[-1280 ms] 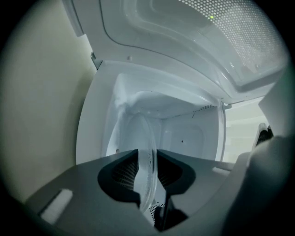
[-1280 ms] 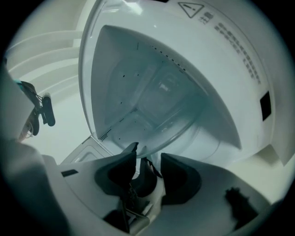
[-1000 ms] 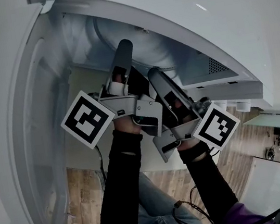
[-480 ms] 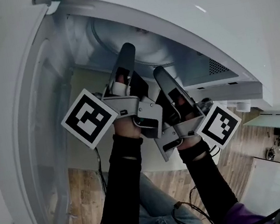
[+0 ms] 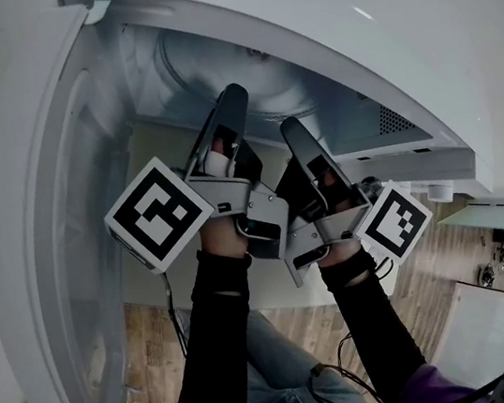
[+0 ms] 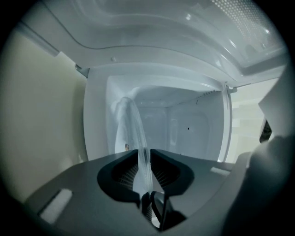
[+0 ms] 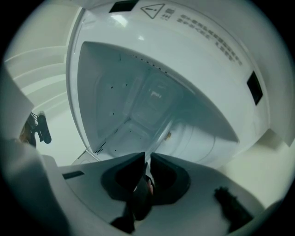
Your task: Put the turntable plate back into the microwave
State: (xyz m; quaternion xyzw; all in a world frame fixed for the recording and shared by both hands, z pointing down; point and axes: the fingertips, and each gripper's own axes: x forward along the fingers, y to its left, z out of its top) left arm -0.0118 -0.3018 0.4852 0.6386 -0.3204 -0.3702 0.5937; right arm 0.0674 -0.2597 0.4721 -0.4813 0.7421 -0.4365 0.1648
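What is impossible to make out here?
Turntable plate: left gripper view, edge-on, face unseen.
Its far part: head view, behind the microwave frame.
Cavity, near part: both gripper views, behind left claw and right claw, which have just been closing on the plate.
Orange spot: right gripper view, too small.

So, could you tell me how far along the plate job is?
Done: the door is open and the plate is lifted. In hand: the left gripper and right gripper have just been closing on its rim, which sits between both pairs of jaws, at the microwave mouth. Left: slide it in, seat it, let go.
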